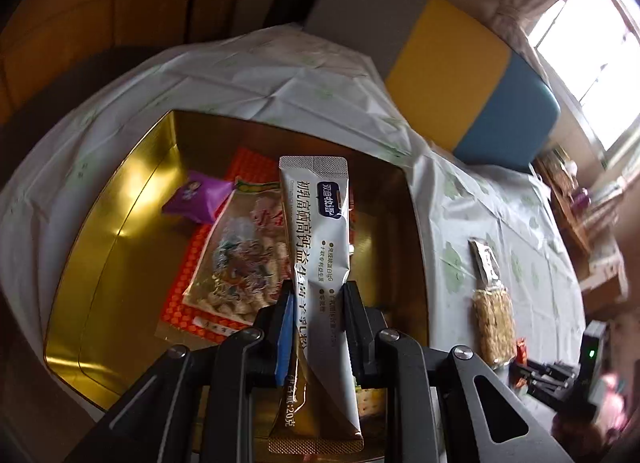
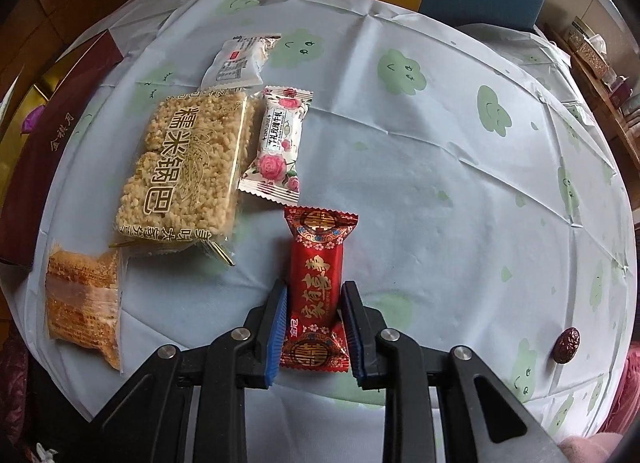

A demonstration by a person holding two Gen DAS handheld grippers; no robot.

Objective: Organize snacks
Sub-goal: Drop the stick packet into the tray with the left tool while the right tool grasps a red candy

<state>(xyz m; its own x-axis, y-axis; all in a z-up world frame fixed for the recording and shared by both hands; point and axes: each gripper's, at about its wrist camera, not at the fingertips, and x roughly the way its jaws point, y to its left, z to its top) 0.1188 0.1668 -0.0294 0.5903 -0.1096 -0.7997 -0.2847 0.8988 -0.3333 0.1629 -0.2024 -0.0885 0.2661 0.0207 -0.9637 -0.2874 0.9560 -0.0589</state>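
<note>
My left hand-held gripper (image 1: 316, 299) pinches a long silver powder sachet (image 1: 320, 247) at centre frame, over the gold metal tin (image 1: 120, 223). The grip is low; the sachet may swing or slip out askew. My right hand-held gripper (image 2: 314, 303) brackets a red foil-wrapped candy (image 2: 318, 283) on the table (image 2: 440, 183), lower centre; slick foil could squirt free.

Silver sachet (image 1: 320, 247), gold tin (image 1: 100, 247), red-and-gold candy (image 2: 316, 287), green-cloud tablecloth (image 2: 440, 167).

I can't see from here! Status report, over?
Left gripper shut on silver sachet, over gold tin. Right gripper around red candy on table. Nothing in the way.
</note>
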